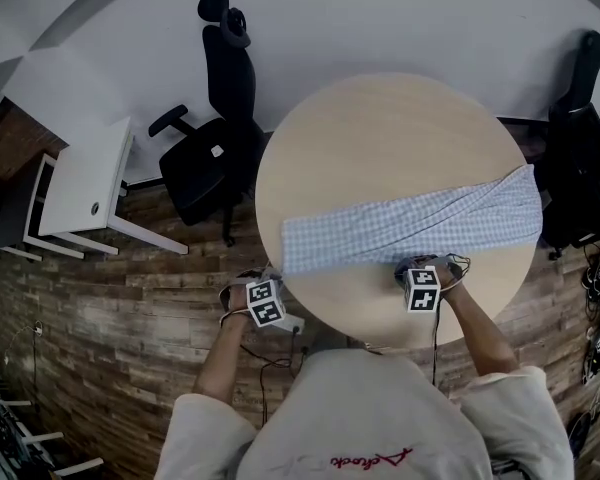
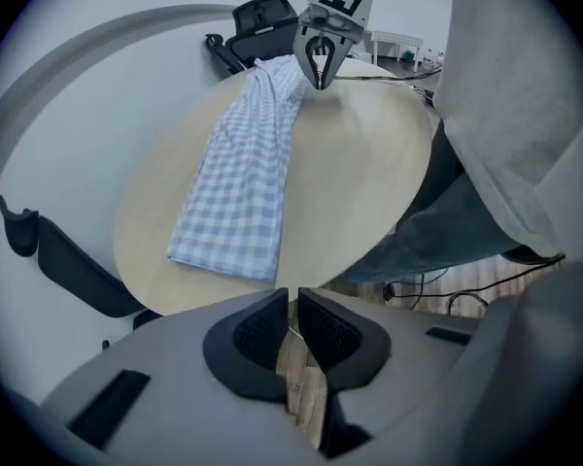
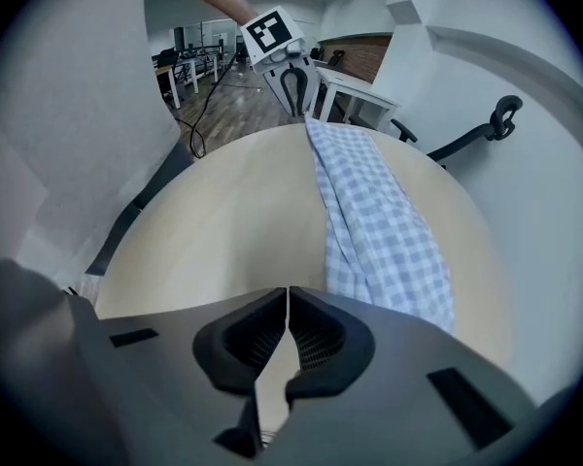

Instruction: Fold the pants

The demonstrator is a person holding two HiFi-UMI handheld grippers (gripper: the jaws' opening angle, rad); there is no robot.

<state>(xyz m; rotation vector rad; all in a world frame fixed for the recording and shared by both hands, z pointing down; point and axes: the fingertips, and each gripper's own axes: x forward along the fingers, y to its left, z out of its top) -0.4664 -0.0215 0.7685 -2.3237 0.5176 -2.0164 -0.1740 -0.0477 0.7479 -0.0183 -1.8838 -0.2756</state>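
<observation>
The pants [image 1: 410, 223] lie in a long strip across the table [image 1: 380, 128], reaching its left and right rims. The left gripper [image 2: 293, 304], off the near-left rim, and the right gripper [image 3: 288, 304], over the near rim, have their jaws together and empty. They should probably open before pinching the corners. A chair [image 1: 215, 138] stands beyond the far-left rim, out of the way.

We see light blue-and-white checked fabric pants [image 1: 410, 223] lying flat as one long, narrow band across the near half of the round pale wooden desk [image 1: 380, 128]. At our left the band ends in a neat, square edge just at the desk's rim. At our right it is broader, with loose diagonal folds, and reaches the opposite rim. The middle stretch lies smooth.
</observation>
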